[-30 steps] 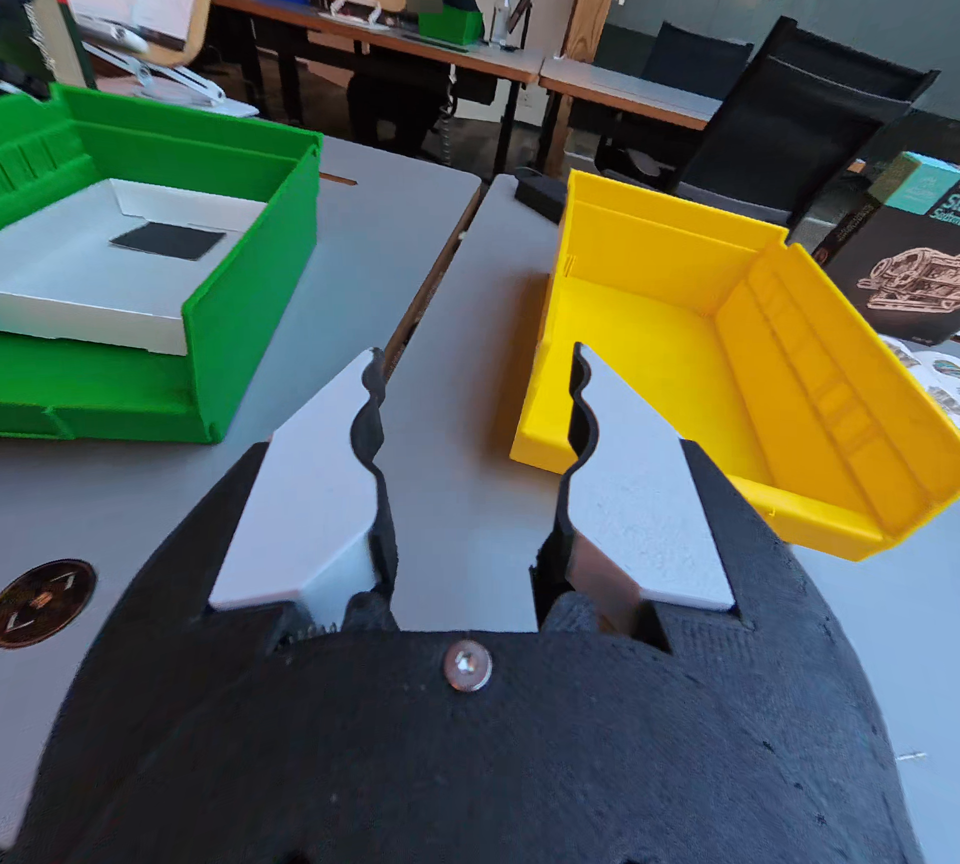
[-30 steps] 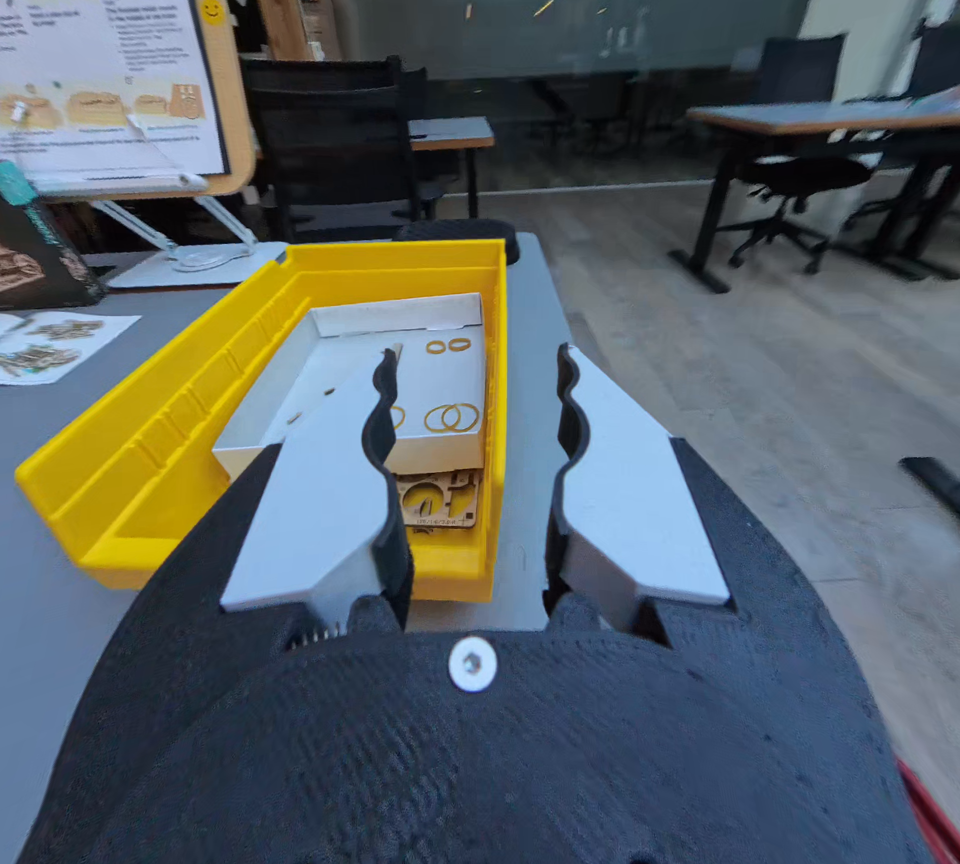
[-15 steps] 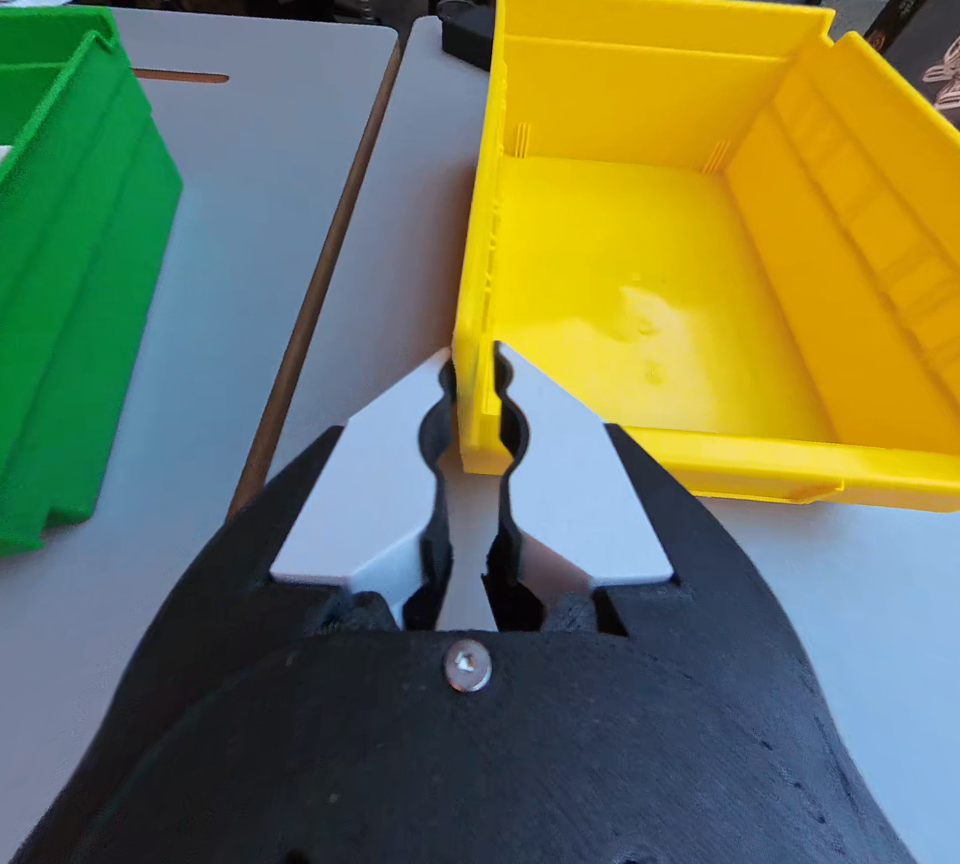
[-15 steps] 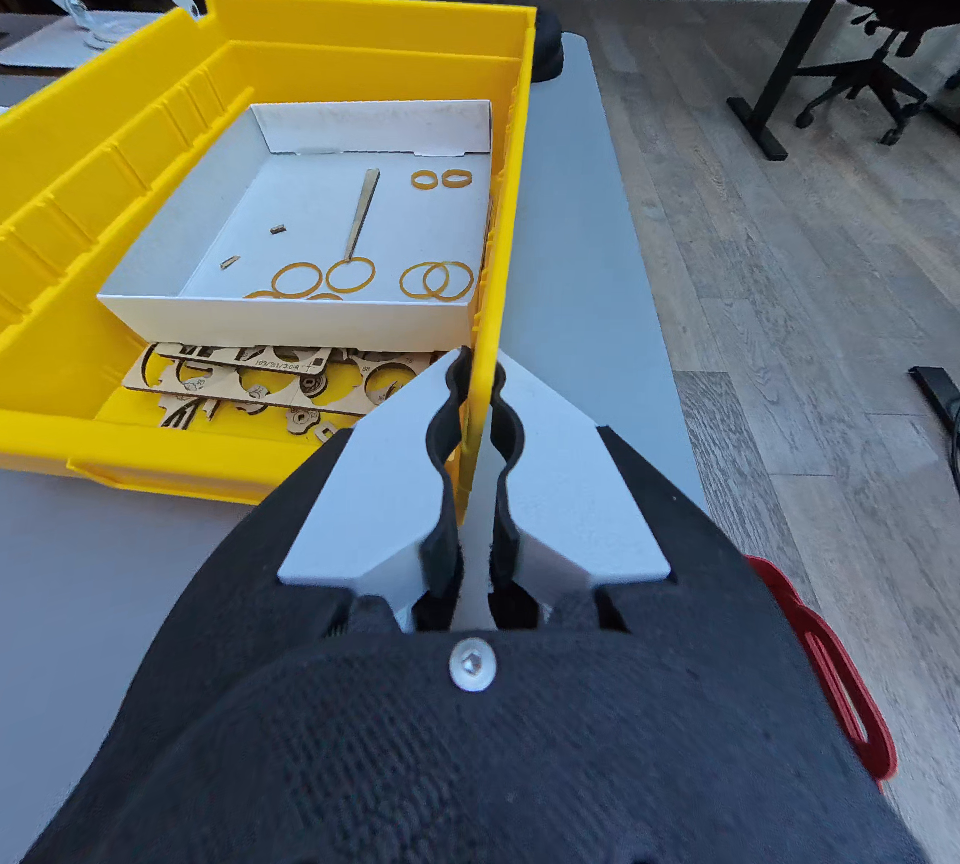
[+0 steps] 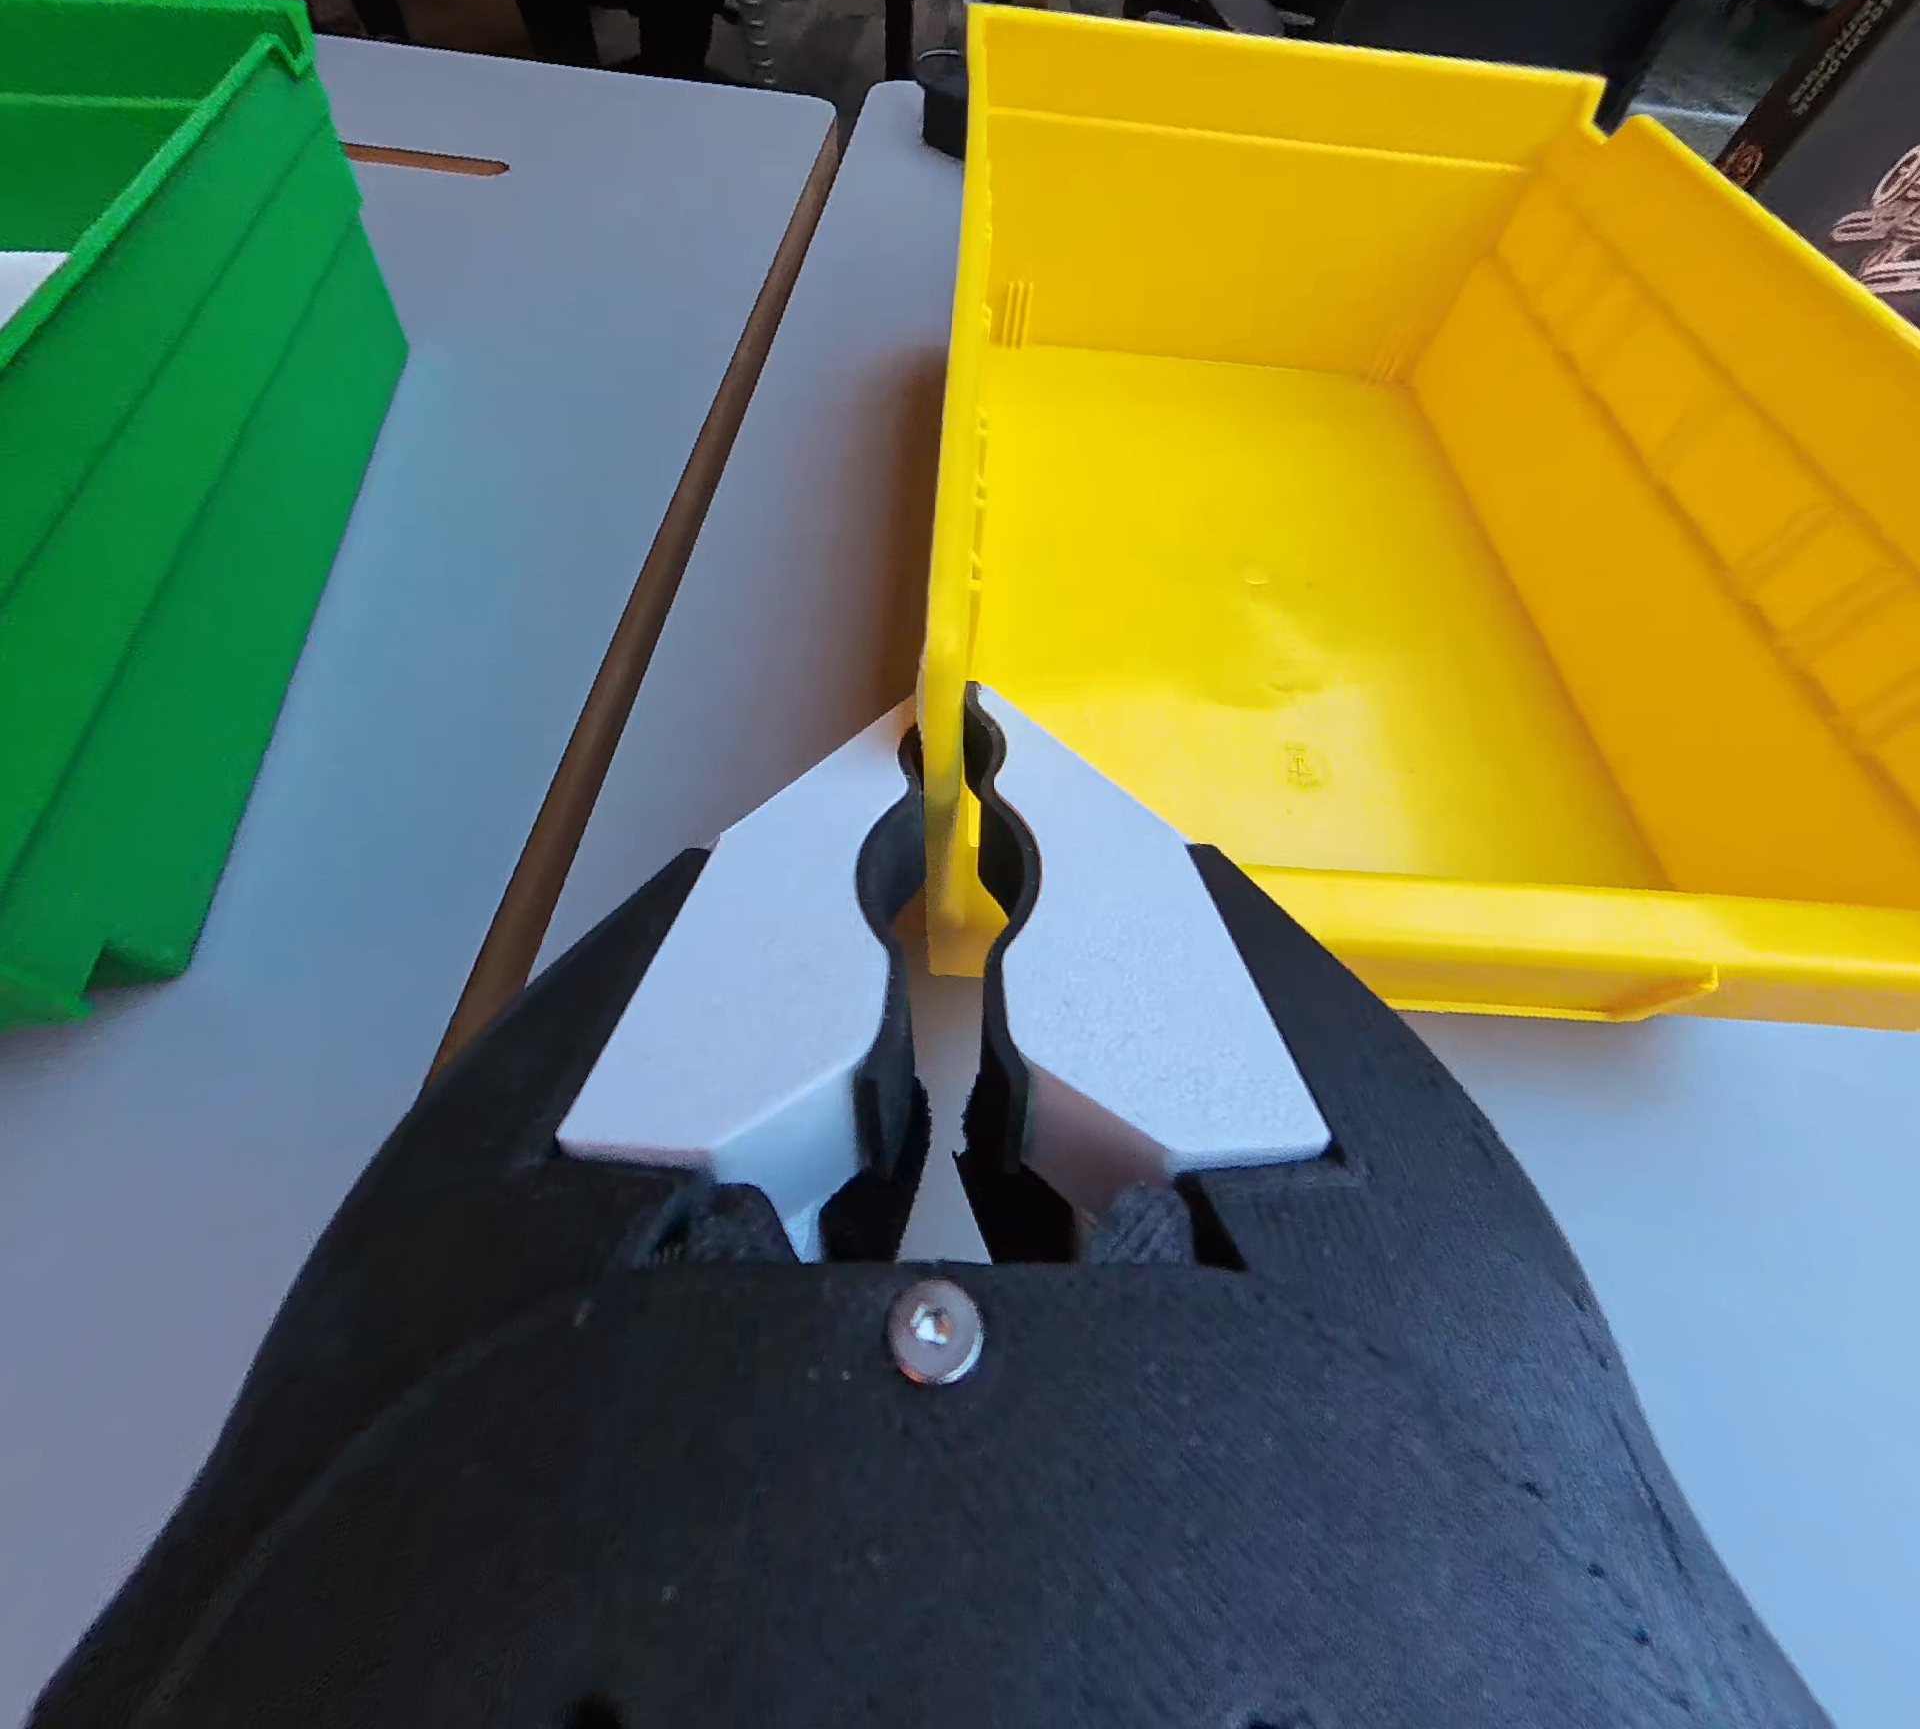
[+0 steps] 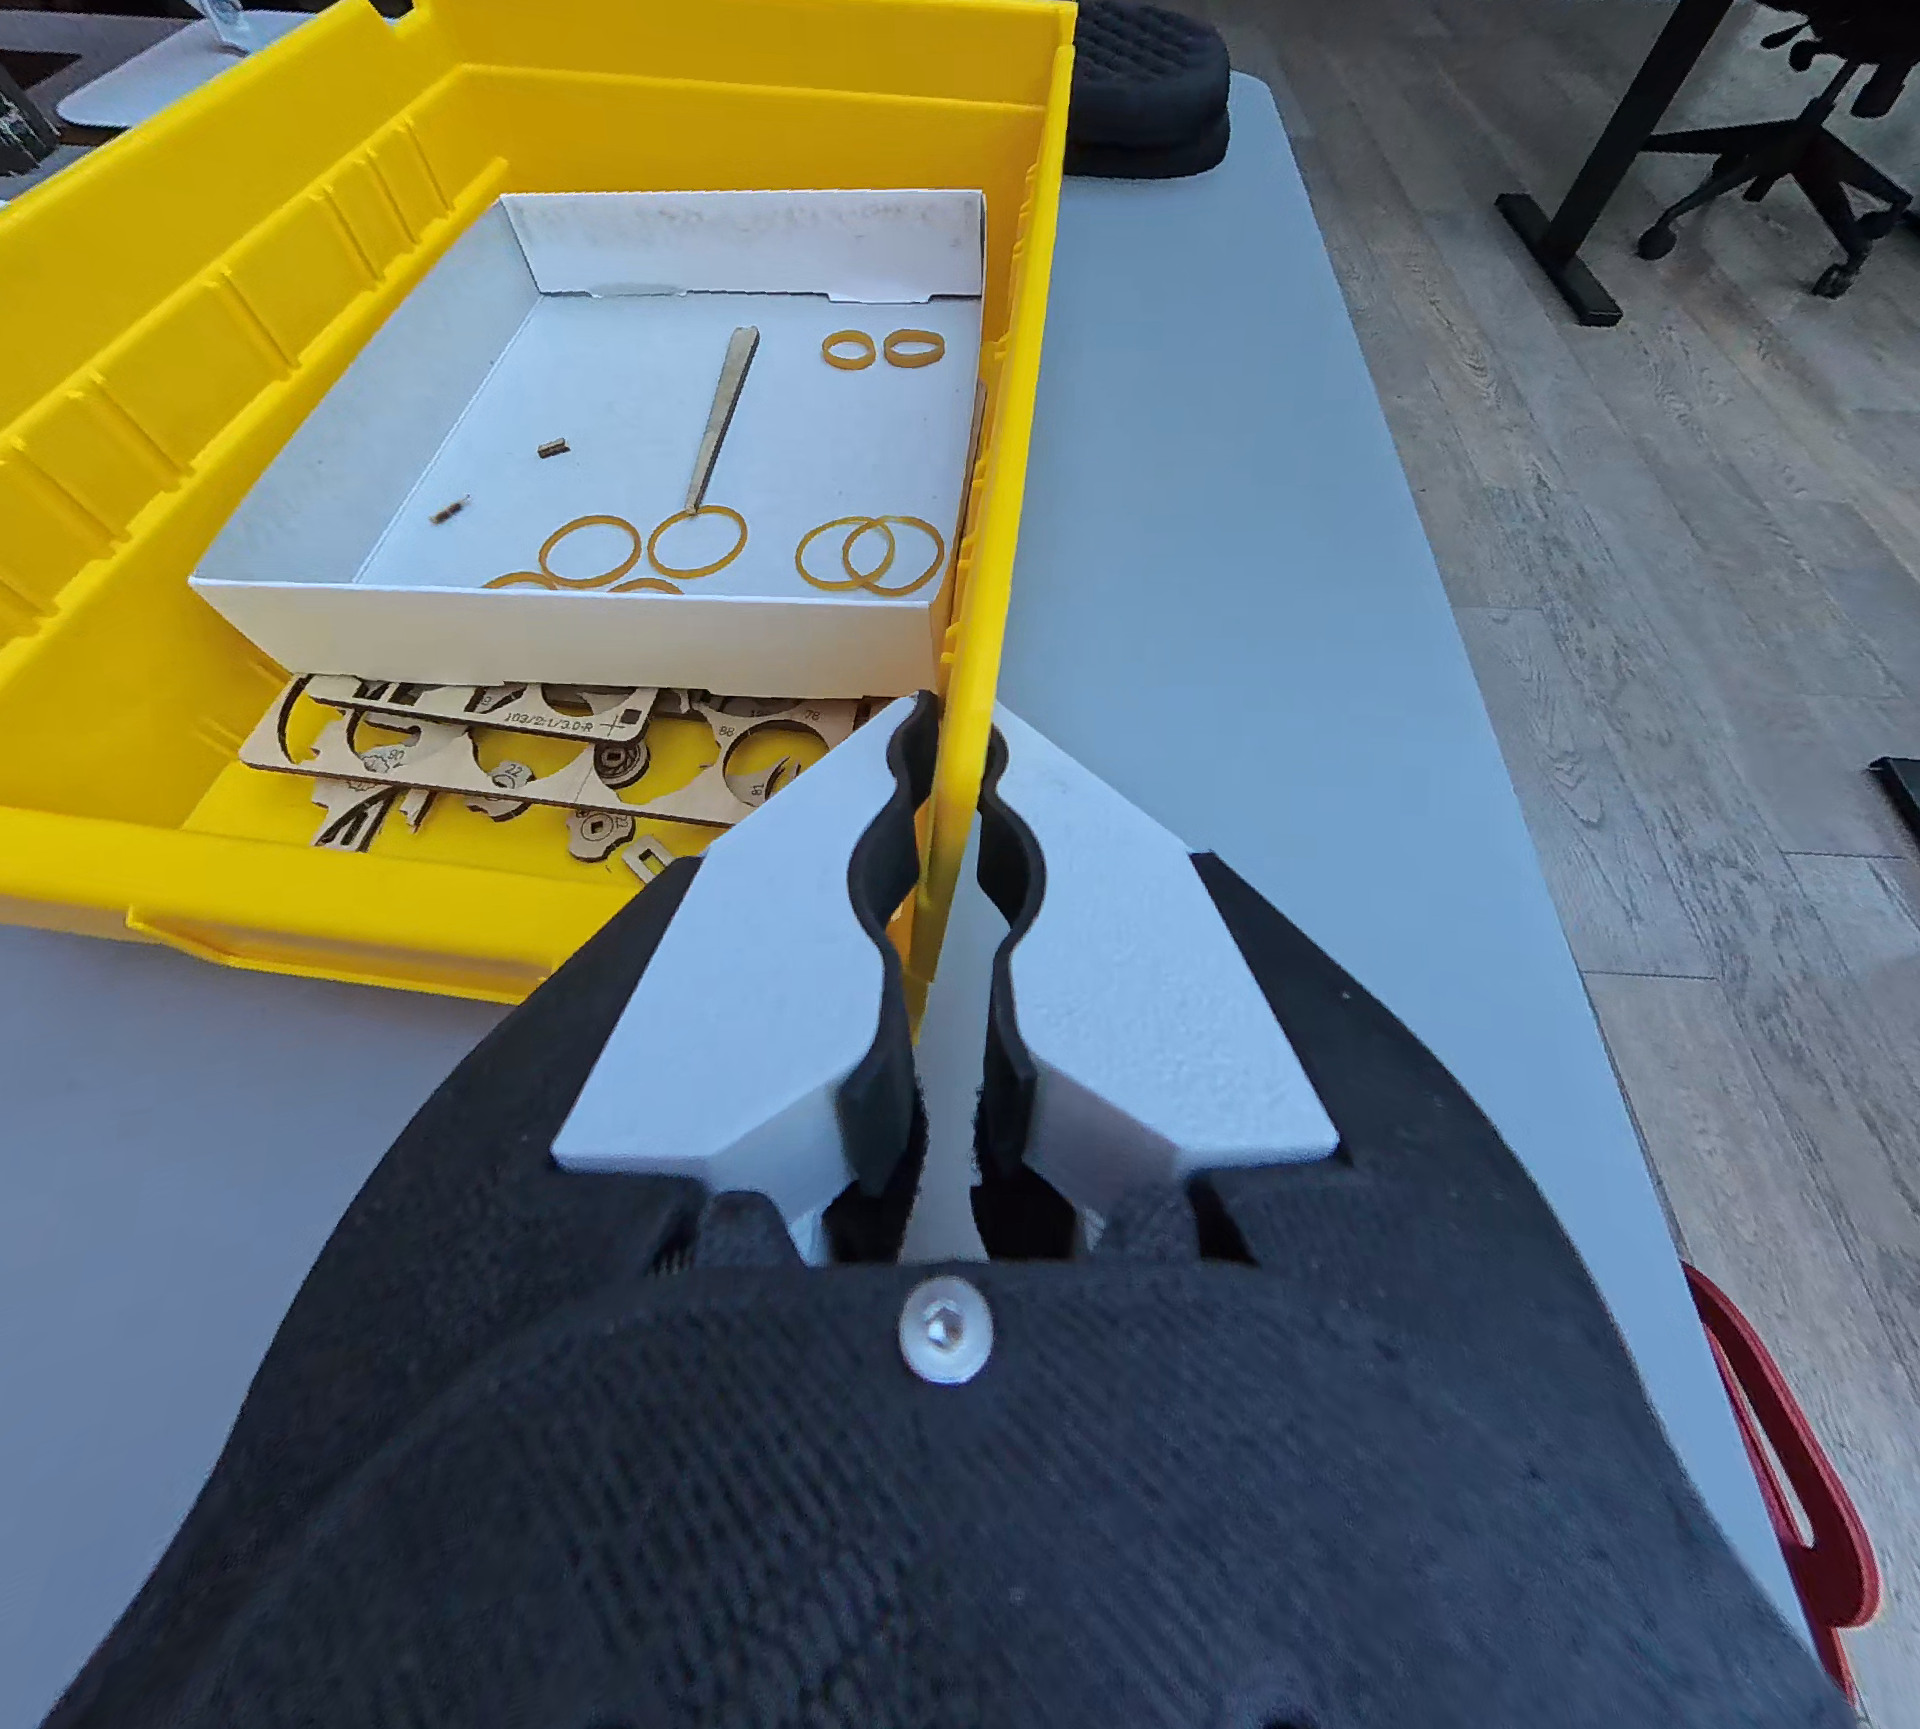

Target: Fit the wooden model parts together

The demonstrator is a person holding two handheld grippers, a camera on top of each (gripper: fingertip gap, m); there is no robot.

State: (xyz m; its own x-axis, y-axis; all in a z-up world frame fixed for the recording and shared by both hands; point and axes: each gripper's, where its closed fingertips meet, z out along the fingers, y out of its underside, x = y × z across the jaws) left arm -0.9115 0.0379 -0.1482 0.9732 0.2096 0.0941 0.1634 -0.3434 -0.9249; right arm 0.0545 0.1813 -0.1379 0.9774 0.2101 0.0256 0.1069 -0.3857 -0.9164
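Both grippers clamp yellow bin walls: left gripper (image 5: 943, 723) on an empty bin (image 5: 1558, 536), right gripper (image 6: 951, 734) on a bin (image 6: 312, 225) holding wooden sheets (image 6: 499, 754). Assembly has not begun.

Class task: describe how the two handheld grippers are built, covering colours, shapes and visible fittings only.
The left gripper and right gripper look alike: a rough, black, rounded body, two pale grey wedge-shaped fingers lined with wavy black pads, and one silver screw at centre.

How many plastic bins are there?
3: a green plastic bin at left; an empty yellow plastic bin gripped by the left gripper; a part-filled yellow plastic bin gripped by the right gripper.
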